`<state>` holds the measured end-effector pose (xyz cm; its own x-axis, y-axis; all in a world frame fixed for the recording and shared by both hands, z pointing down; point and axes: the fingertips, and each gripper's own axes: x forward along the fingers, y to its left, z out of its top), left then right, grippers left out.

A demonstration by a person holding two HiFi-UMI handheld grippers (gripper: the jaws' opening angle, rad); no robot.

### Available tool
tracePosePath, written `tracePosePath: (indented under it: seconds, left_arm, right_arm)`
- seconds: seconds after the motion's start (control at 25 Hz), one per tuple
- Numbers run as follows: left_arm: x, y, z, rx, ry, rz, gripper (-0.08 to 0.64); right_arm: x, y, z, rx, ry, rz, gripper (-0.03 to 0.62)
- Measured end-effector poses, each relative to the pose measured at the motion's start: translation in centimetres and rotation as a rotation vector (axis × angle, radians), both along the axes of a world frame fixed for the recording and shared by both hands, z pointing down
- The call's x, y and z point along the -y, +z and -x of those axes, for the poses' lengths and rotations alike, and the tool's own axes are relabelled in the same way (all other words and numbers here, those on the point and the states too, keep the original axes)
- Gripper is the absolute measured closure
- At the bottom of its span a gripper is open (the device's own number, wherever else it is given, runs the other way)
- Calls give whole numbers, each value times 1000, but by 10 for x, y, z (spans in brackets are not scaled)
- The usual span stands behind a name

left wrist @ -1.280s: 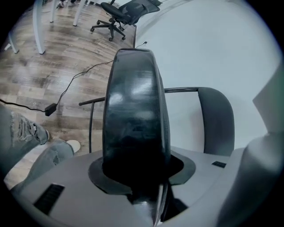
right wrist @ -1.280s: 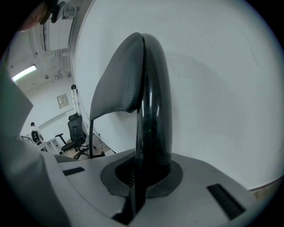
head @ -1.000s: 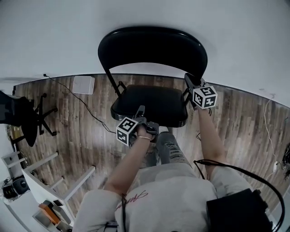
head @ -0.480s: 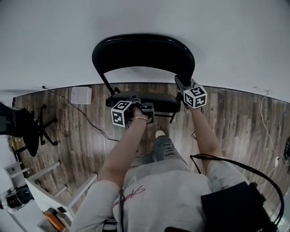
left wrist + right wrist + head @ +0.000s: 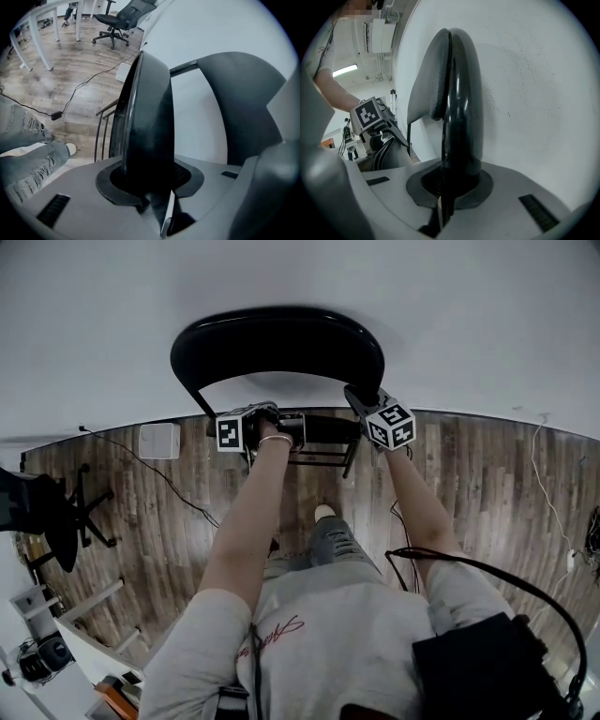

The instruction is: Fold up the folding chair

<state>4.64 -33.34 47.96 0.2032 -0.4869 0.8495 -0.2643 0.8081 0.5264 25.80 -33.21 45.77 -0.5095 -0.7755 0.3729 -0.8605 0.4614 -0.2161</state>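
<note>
Left gripper (image 5: pixel 300 430) clamped on front edge of black padded seat (image 5: pixel 330 430), seat tilted nearly upright. Right gripper (image 5: pixel 354 396) shut on rim of black curved backrest (image 5: pixel 246 345). Black metal folding chair (image 5: pixel 319 334) stands just before white wall (image 5: pixel 487 315). Risk: seat slips from pads and drops open, or chair tips into wall.

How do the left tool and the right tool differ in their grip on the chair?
The left tool is shut on the tipped-up seat; the right tool is shut on the backrest's side edge. The left tool's jaws stand apart around the thick seat; the right tool's nearly meet on the thin rim. Both hold one black folding chair.
</note>
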Motion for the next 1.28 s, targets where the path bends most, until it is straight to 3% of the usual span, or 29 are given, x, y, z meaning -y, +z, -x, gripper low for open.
tracePosePath:
  seconds: [0.16,0.32,0.64,0.8,0.88,1.0,1.12,1.16,1.24,1.28]
  left_arm:
    - [13,7,-2,42,21,37,402]
    - [30,9,-12,49,8,18,383]
    - [47,15,-16,66,38,65,379]
    - [52,21,-18,36,101,174,380]
    - [52,21,-18,31,99,191,380]
    - [52,17,-22,49,160,149,380]
    - [51,13,-28,43,275,84,358]
    - [51,11,-30,30,317,60,342]
    - [53,3,-35,-8,412,-3,306]
    - [53,0,-38,-31,475,-43,283]
  right_arm:
    - [3,2,-1,-16,-13,22,578]
    - [13,-5,-8,-38,-26,51,578]
    - [19,-14,-12,-55,-6,85,578]
    - [24,-15,-13,-34,0,96,578]
    - [25,-19,-12,-34,-3,90,578]
    - [25,-22,-12,-42,6,75,577]
    - [23,-27,-11,-15,11,45,571]
    - [22,-29,-10,-4,15,40,547]
    - [22,-30,-14,0,34,35,397]
    - [20,-28,-19,-5,43,41,385]
